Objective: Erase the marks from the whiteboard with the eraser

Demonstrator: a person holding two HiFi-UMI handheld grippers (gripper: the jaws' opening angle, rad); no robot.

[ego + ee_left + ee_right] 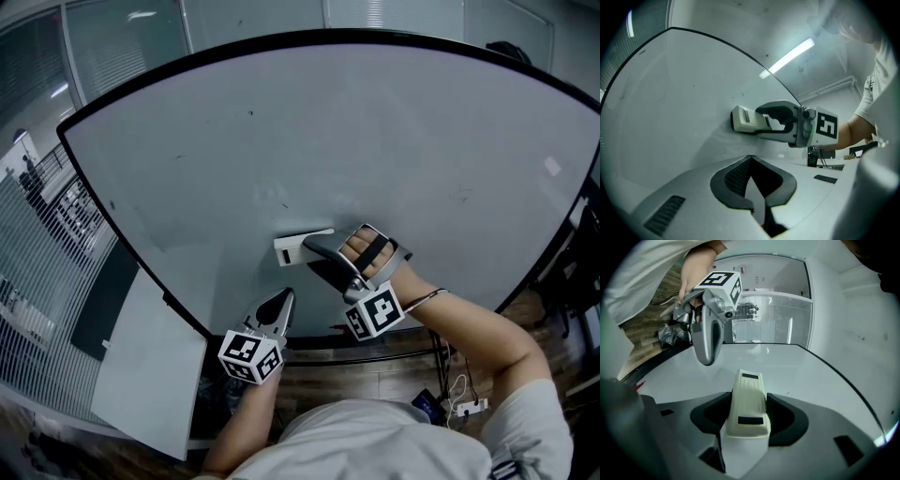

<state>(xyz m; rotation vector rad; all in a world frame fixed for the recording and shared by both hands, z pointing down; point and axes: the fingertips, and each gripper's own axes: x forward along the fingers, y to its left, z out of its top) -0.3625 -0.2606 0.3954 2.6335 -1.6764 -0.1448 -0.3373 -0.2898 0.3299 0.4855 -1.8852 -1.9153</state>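
Head view looks down on a large whiteboard (375,122) with a thin dark frame. Its surface is pale grey and nearly bare, with faint grey smudges (272,195) just above the eraser and a small dark speck (250,113) farther up.

The eraser (298,247) sits low on the board, a little left of centre, with its flat side against the surface. The right gripper (317,249) holds it. In the right gripper view the eraser (746,401) is a cream, tapered block with two dark rectangular insets on its back. The jaws of the right gripper (747,417) are part way open and press on its two long sides, and the narrow end sticks out past them. The left gripper view shows the eraser (745,119) from the side, with a thin dark layer where it meets the board.

The left gripper (283,302) hangs just below and left of the eraser, near the board's lower edge. Its jaws (752,180) are closed together with nothing between them. A marker cube (250,356) sits near the person's left hand and another marker cube (375,312) on the right gripper.

A pale panel (150,366) leans at the near left, beside a wooden floor (375,375).
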